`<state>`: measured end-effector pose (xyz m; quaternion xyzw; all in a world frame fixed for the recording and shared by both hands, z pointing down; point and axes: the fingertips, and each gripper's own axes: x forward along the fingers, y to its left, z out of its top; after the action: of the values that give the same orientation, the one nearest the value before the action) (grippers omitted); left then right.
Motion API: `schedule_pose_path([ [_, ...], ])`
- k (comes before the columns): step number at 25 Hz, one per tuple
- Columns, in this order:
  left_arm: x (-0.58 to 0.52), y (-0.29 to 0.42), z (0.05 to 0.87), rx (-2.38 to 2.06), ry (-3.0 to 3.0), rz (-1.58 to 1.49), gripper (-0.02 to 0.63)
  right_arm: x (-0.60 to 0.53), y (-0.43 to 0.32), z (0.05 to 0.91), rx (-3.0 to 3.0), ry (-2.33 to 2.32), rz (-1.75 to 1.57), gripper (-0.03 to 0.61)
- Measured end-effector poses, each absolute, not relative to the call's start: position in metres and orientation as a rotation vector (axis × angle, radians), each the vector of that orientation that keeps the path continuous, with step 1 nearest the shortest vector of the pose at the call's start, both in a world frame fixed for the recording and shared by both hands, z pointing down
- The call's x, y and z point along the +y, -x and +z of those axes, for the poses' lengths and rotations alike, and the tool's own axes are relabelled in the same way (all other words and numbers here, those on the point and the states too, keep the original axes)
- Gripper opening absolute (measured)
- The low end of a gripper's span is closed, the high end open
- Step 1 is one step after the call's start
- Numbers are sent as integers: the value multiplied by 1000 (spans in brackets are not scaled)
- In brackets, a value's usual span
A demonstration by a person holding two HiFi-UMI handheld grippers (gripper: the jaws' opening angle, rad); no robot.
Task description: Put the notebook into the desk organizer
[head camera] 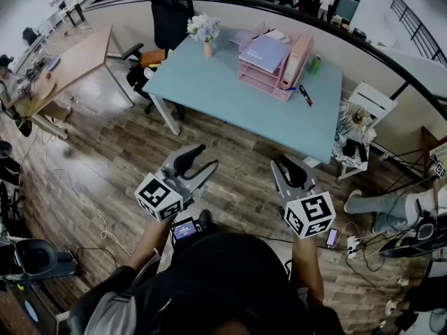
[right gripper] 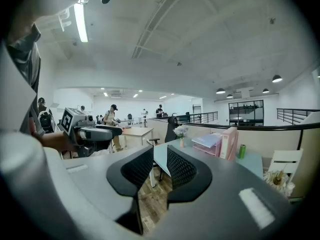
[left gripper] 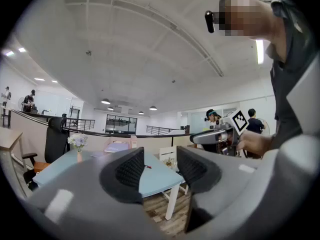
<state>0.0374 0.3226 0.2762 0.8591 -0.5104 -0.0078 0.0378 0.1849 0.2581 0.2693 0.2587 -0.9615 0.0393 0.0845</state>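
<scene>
Notebook: a lavender-blue notebook (head camera: 264,51) lies flat on the top tray of the desk organizer, toward the far right of the table. Neither gripper touches it.
Desk organizer: the pink desk organizer (head camera: 298,60) is a stack of trays with an upright file section on its right. It stands at the table's far edge, by the low partition wall.
Table: the light blue table (head camera: 230,96) stands on wood flooring, well apart from both of my grippers.
Beside the organizer: a green can (head camera: 316,64) stands just to its right. A marker pen (head camera: 305,94) lies on the tabletop on its near side.
Far left corner: a small vase of flowers (head camera: 204,32) stands upright.
Left gripper: I hold the left gripper (head camera: 204,158) roughly level over the floor on the near side of the table. Its jaws stand well apart, with nothing between them.
Right gripper: the right gripper (head camera: 283,162) is tipped slightly downward, beside the left one. Its jaws are a narrow gap apart and hold nothing.
Surroundings: a black office chair (head camera: 167,16) sits at the table's far left. A white chair (head camera: 370,102) stands off its right end. A wooden desk (head camera: 77,58) stands further left.
</scene>
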Motion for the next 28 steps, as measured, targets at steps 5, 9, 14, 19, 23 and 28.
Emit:
schedule_pose_path([
  [5, 320, -16, 280, -1574, -2633, 4, 218, 255, -168, 268, -2863, -794, 117, 77],
  [9, 316, 5, 283, -1558, -2638, -16, 218, 250, -150, 268, -2853, -815, 116, 77],
  [14, 310, 35, 285, -1535, -2654, -17, 218, 246, -125, 269, -2839, -859, 130, 77],
  [19, 303, 69, 290, -1497, -2669, -47, 218, 242, -100, 269, -2833, -931, 164, 78],
  [23, 300, 94, 294, -1454, -2685, -79, 218, 241, -79, 268, -2804, -989, 164, 78],
  [28, 299, 124, 298, -1424, -2708, -101, 218, 245, -58, 266, -2771, -1035, 153, 78],
])
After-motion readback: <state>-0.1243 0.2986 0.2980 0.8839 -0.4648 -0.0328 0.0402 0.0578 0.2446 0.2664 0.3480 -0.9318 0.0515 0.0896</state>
